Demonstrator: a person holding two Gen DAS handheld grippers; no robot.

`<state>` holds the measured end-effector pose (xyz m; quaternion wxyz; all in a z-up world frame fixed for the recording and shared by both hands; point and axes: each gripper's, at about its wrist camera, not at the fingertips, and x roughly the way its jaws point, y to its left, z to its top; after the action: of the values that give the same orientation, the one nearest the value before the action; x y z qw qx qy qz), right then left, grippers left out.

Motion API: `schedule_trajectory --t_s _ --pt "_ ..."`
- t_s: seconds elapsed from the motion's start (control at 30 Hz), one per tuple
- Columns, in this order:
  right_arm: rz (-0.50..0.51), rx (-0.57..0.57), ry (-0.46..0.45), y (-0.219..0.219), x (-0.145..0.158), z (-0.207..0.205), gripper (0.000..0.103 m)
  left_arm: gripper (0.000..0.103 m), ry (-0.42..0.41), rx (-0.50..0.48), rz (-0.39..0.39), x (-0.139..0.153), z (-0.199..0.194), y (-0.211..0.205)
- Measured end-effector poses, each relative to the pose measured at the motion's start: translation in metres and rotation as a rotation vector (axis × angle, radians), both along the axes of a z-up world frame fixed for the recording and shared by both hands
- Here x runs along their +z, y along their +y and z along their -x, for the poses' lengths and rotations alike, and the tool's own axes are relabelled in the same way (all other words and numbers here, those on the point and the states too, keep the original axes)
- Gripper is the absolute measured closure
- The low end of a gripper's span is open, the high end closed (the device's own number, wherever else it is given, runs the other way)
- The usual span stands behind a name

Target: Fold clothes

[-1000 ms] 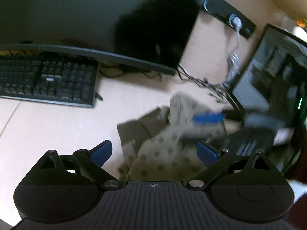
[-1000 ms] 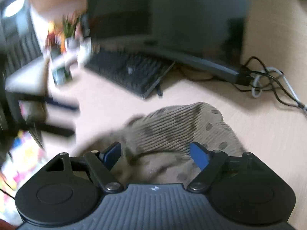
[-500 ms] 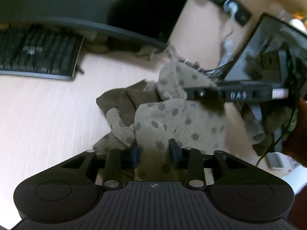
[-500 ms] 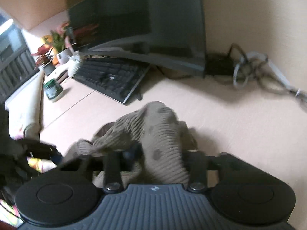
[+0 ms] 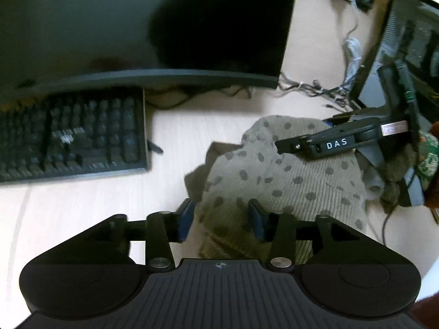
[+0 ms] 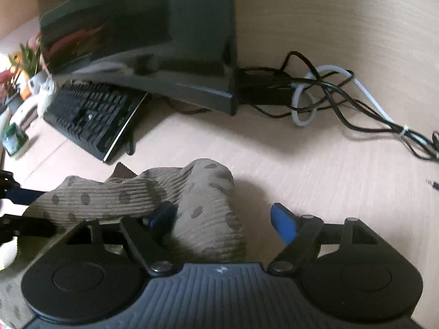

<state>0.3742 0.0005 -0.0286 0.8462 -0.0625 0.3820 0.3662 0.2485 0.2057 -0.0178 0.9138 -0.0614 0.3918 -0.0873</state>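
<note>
A beige ribbed garment with dark dots [image 5: 288,175] lies bunched on the light wood desk [image 5: 82,205]. My left gripper [image 5: 221,218] is open, its blue pads on either side of the garment's near edge. My right gripper [image 6: 222,219] is open over the other end of the garment [image 6: 208,205]; the cloth lies between its fingers. The right gripper also shows in the left wrist view [image 5: 315,142], resting over the garment's far side. The left gripper's fingers [image 6: 16,194] show at the left edge of the right wrist view.
A black keyboard [image 5: 68,139] lies on the left, with a large dark monitor [image 5: 137,27] behind it. A second screen [image 5: 406,41] stands at the right. Tangled cables [image 6: 329,96] lie on the desk behind the garment. Small plants and a jar [image 6: 16,82] stand far left.
Both grippers were shut on the garment half a second ago and have now opened. The garment has dropped lower onto the desk.
</note>
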Motion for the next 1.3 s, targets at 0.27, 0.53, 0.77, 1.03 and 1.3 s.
schedule_trajectory --t_s 0.27,0.53,0.77,1.03,1.3 --pt "-0.178 -0.181 0.069 -0.051 0.024 0.034 0.000 0.007 -0.015 -0.156 0.105 0.000 -0.035 0.004" --pt "-0.264 -0.398 0.268 -0.102 0.012 0.073 0.000 0.006 0.024 -0.265 0.221 -0.016 -0.075 0.012" --pt "-0.305 -0.420 0.439 -0.094 -0.004 0.068 0.000 0.004 0.066 -0.282 0.293 -0.038 -0.082 0.018" --pt "-0.280 -0.302 0.508 -0.058 -0.014 0.036 0.000 0.005 0.060 -0.153 0.348 -0.041 -0.034 0.023" --pt "-0.200 -0.108 0.420 -0.001 -0.011 -0.005 0.000 0.004 0.081 0.082 0.409 -0.038 0.030 0.002"
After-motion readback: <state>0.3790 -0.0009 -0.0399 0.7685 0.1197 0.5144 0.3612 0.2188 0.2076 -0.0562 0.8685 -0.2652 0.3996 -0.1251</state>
